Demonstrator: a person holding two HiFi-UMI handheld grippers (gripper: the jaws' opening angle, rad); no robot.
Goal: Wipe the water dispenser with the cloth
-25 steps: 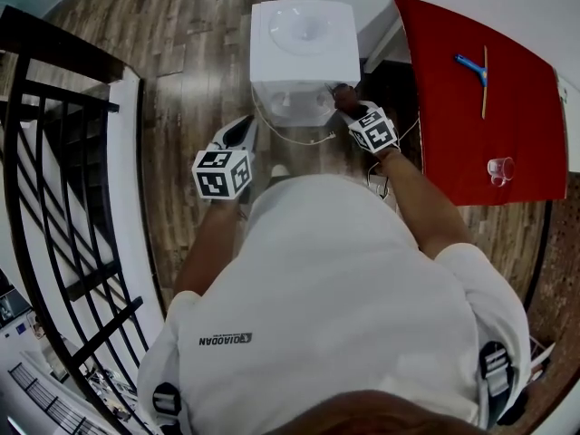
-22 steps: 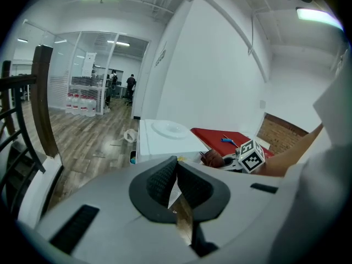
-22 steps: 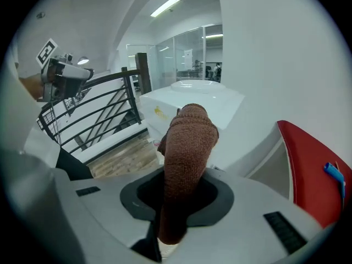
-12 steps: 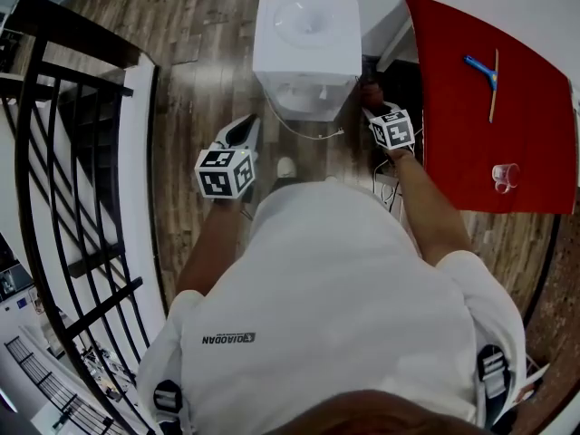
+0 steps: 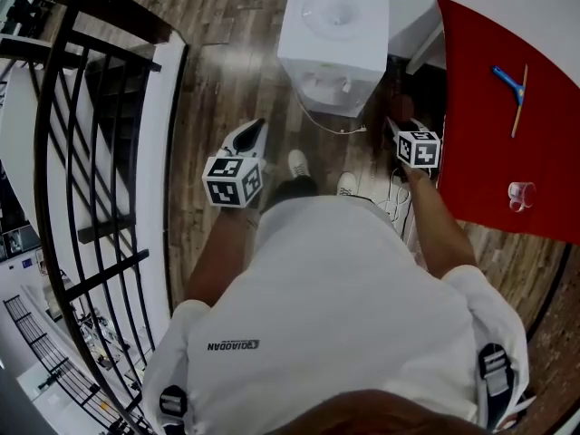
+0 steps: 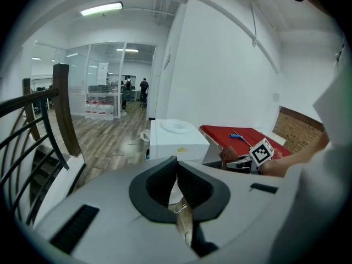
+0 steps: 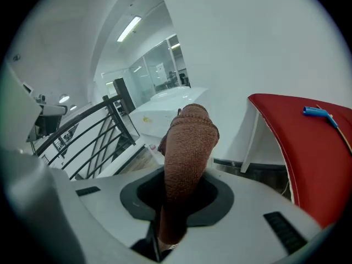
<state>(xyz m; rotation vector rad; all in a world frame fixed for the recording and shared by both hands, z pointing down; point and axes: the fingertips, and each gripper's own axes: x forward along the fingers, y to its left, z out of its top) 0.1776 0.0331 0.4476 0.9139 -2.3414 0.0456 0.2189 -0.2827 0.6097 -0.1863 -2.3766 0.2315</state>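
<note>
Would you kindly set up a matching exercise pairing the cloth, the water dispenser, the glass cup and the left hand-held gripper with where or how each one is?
Things:
1. cloth
2. water dispenser
3. glass cup
4. left hand-held gripper

Places or states:
A. stands on the wooden floor
B. shut, holding nothing
C. clamped in the right hand-held gripper
D. on the red table

Pairs: 1-C, 2-A, 3-D, 4-B

Draws the right gripper [image 5: 398, 123] with its brown knitted cloth [image 5: 400, 107] off the front of the white box-shaped water dispenser [image 5: 333, 34], back and rightward, to the dark gap between dispenser and red-topped table [image 5: 489, 107]. Holds clear of the casing now.
</note>
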